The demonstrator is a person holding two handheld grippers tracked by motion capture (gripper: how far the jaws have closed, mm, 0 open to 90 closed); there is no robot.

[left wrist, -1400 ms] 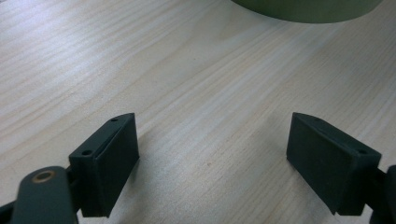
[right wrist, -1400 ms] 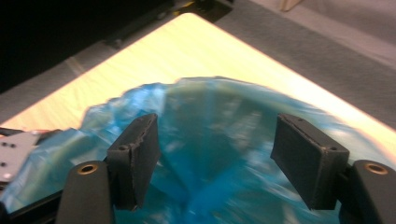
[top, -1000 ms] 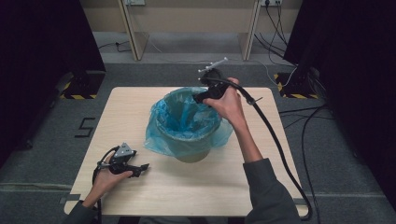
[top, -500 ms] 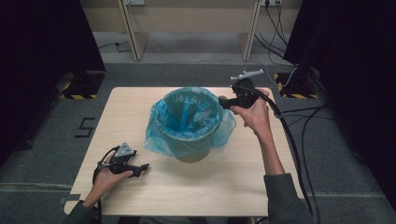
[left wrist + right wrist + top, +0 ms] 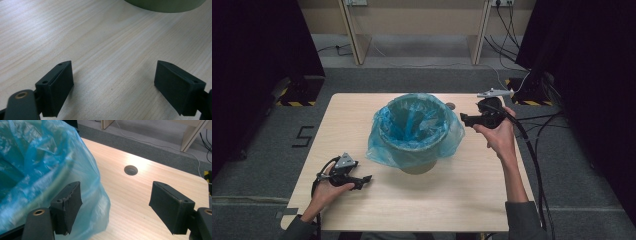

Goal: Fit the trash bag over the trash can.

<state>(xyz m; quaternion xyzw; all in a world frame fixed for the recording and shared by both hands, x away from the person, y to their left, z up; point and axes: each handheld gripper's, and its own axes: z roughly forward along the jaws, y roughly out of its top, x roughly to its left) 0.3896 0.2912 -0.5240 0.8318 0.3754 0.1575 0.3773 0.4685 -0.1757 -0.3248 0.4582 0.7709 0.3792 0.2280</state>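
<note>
The blue bag (image 5: 414, 131) was already lining the green bin (image 5: 418, 165) at the middle of the table (image 5: 462, 200), its top folded over the rim and hanging as a loose skirt down the outside all round, so I judged the lining job nearly done. Starting at the near left, my left gripper (image 5: 362, 181) rested low over the bare wood, well apart from the bin, with its jaws spread wide and nothing between them; in the left gripper view I saw just wood grain between the two black pads (image 5: 58, 87) and the bin's curved base at the far edge. In the middle, the bag's mouth stood open and I could see no rubbish inside, though the folds hid the bottom. The skirt looked uneven, bulging further on the right side than on the far side, so some smoothing or tucking may have been left. On the right, my right gripper (image 5: 463, 119) hung just beside the bag's right flank, its jaws having just been opening and holding nothing; in the right gripper view the blue plastic (image 5: 37, 170) lay against the left pad (image 5: 67, 205) without being pinched, and a round cable hole (image 5: 130, 170) showed in the tabletop beyond. What remained, as I judged it, was at most a last tidy of the overhang.
</note>
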